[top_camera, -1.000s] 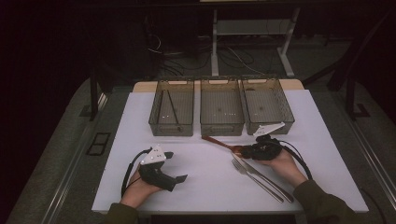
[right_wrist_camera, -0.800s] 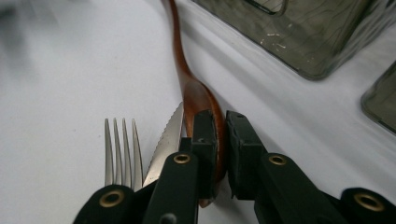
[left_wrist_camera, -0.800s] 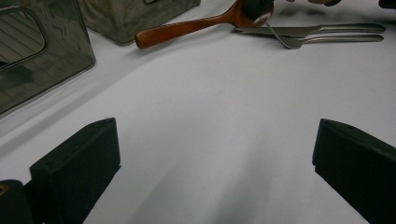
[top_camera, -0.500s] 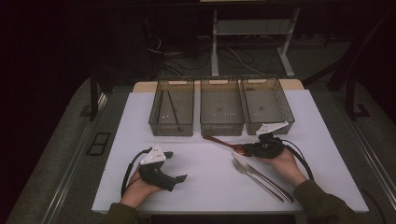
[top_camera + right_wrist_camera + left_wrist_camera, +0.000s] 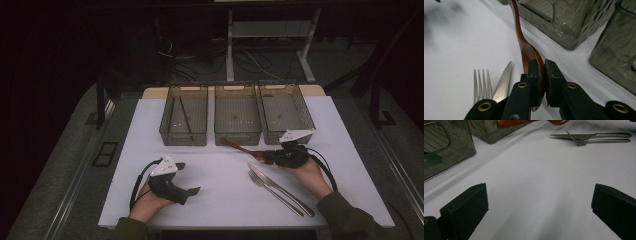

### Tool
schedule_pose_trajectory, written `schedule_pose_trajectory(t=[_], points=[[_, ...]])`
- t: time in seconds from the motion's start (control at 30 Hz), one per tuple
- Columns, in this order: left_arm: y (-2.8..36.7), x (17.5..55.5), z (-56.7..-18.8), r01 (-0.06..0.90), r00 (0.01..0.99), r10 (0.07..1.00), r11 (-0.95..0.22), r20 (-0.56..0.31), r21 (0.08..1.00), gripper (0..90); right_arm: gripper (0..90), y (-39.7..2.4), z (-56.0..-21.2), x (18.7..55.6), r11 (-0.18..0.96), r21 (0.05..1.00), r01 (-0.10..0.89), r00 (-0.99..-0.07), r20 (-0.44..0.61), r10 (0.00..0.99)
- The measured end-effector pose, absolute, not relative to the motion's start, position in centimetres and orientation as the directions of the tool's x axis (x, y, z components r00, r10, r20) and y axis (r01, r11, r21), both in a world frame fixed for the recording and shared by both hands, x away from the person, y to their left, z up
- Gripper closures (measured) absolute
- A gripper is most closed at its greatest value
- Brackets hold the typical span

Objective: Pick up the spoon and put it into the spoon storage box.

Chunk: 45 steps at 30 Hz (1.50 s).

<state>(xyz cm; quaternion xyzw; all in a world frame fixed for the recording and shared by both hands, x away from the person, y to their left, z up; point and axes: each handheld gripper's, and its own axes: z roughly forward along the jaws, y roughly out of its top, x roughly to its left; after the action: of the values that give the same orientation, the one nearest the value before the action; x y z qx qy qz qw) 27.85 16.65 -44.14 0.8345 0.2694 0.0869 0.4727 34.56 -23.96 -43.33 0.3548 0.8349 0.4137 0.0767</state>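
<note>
Wooden spoon (image 5: 247,151), from above: lies long-axis roughly across the table, handle end pointing toward the left edge and a bit toward the far edge, bowl in the right gripper (image 5: 274,157), just in front of the middle bin (image 5: 237,131). Three grey bins stand along the far edge; left bin (image 5: 184,135) has a thin dark stick in it, right bin (image 5: 289,134) sits just behind the right gripper. Knife (image 5: 280,189) & fork (image 5: 274,192) lie side by side nearer the front edge, close to the right hand. Left gripper (image 5: 192,192) rests near the front-left corner, well apart from everything.

Left gripper view: jaws wide apart, bare white table (image 5: 531,185) between them; knife & fork far off.

Right gripper view: jaws, just done closing, are clamped on the spoon's bowl, which stands on edge; handle runs away past the bin wall. Fork tines & knife tip just left of the jaws.
</note>
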Motion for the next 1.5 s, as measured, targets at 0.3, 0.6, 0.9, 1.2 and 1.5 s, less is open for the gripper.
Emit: schedule_pose_trajectory(t=[0.3, 0.6, 0.9, 1.2, 1.5], points=[[16.7, 27.8, -44.1, 0.369, 0.838, 0.535, -0.405, -0.110, 0.836, 0.0, 82.0, -24.5, -42.1, 33.9, 0.398, 0.772, 0.495, -0.753, 0.153, 0.640], [16.7, 27.8, -44.1, 0.368, 0.840, 0.532, -0.409, -0.110, 0.835, 0.0, 82.0, -25.1, -40.9, 33.5, 0.369, 0.795, 0.481, -0.756, 0.163, 0.634], [16.7, 27.9, -44.1, 0.372, 0.838, 0.533, -0.398, -0.119, 0.838, 0.0, 82.2, -25.6, -39.1, 33.7, 0.329, 0.822, 0.465, -0.742, 0.160, 0.652], [16.7, 27.9, -44.1, 0.374, 0.838, 0.531, -0.397, -0.122, 0.838, 0.0, 82.3, -25.1, -38.1, 34.9, 0.301, 0.823, 0.482, -0.697, 0.152, 0.701], [16.5, 27.9, -44.2, 0.374, 0.840, 0.528, -0.400, -0.123, 0.837, 0.0, 82.3, -24.2, -37.4, 36.3, 0.282, 0.822, 0.494, -0.661, 0.146, 0.736]])
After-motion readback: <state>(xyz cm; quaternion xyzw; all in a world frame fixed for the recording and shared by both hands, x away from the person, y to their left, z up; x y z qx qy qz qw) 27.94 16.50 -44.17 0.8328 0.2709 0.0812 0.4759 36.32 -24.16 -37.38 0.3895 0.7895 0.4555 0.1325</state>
